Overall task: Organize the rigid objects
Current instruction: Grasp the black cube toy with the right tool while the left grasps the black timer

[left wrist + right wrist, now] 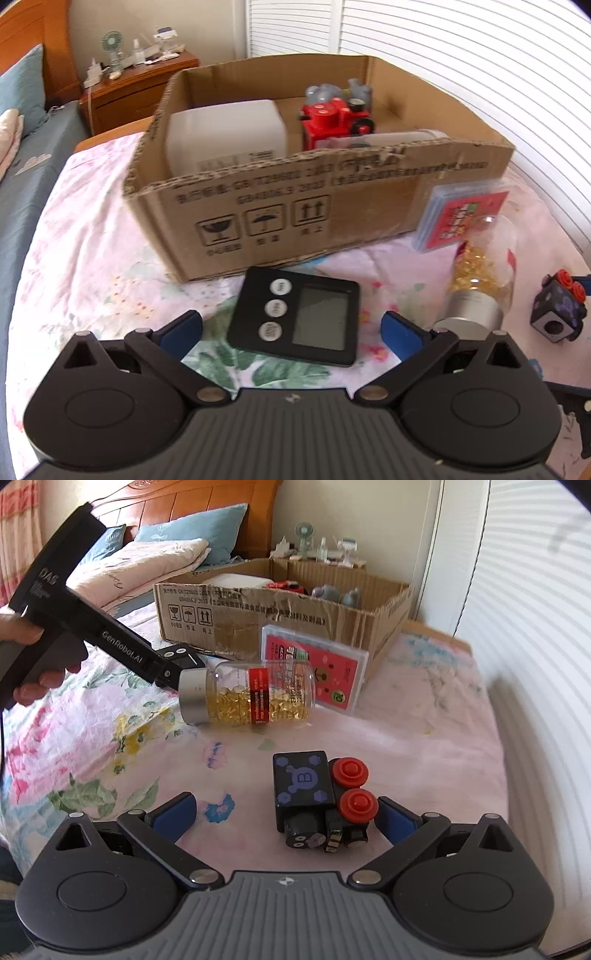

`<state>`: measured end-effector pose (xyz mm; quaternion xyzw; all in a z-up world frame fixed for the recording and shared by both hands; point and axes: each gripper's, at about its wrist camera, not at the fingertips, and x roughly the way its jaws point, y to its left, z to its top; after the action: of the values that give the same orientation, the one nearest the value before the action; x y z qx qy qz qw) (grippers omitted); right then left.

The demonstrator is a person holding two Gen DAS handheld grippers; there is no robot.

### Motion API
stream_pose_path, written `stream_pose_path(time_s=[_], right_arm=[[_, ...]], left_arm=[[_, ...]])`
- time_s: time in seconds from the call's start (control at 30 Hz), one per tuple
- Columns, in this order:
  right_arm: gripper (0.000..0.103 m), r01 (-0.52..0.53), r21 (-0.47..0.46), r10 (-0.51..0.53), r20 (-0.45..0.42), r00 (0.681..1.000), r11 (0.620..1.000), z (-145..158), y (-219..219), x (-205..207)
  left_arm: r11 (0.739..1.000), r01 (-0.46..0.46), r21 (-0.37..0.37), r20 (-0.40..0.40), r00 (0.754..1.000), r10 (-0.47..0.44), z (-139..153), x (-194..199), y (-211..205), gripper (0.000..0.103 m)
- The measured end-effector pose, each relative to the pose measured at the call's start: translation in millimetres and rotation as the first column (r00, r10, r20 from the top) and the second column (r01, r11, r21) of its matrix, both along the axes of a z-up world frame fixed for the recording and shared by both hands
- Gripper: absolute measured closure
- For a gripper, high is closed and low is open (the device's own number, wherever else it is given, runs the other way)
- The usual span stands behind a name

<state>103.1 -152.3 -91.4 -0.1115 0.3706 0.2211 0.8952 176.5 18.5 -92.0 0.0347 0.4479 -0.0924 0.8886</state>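
A black digital timer [295, 317] lies flat on the floral sheet, between the fingers of my left gripper [291, 330], which stands open and does not touch it. My right gripper [284, 812] is open too. A black toy block with two red buttons [314, 794] lies between its fingers, close to the right fingertip [391, 814]; the pads do not press on it. Behind stands an open cardboard box [295, 199] holding a white container [225, 133], a red toy train [332, 122] and grey figures [332, 92].
A clear bottle of golden capsules [251, 694] lies on its side by the box, leaning on a red card pack [314, 672]. A person's hand [22, 657] holds the left gripper's handle. A nightstand [136, 92] and pillows are behind; white slatted doors at right.
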Motion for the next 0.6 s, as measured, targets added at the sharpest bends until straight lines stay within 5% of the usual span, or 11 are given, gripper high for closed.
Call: stream_pose_path(time_s=[0.1,0.43,0.6], right_arm=[[0.003,0.003,0.011,-0.003,-0.011,1.0,1.0,-1,-2,5],[0.046,0.044,-0.027,-0.044,-0.001,0.999,0.999,10,-3,9],[0.048,0.049,-0.034,-0.05,-0.005,0.999,0.998,11,-4,12]], left_arm=[[1.0,0.027,-0.002,-0.001,1.0,-0.027,1,1,-3,0.005],[0.995,0.1,0.001,0.011,0.995,-0.1,8,-1,-4,0.034],[0.994,0.11,0.011,0.011,0.994,-0.11,6,5,-5,0.03]])
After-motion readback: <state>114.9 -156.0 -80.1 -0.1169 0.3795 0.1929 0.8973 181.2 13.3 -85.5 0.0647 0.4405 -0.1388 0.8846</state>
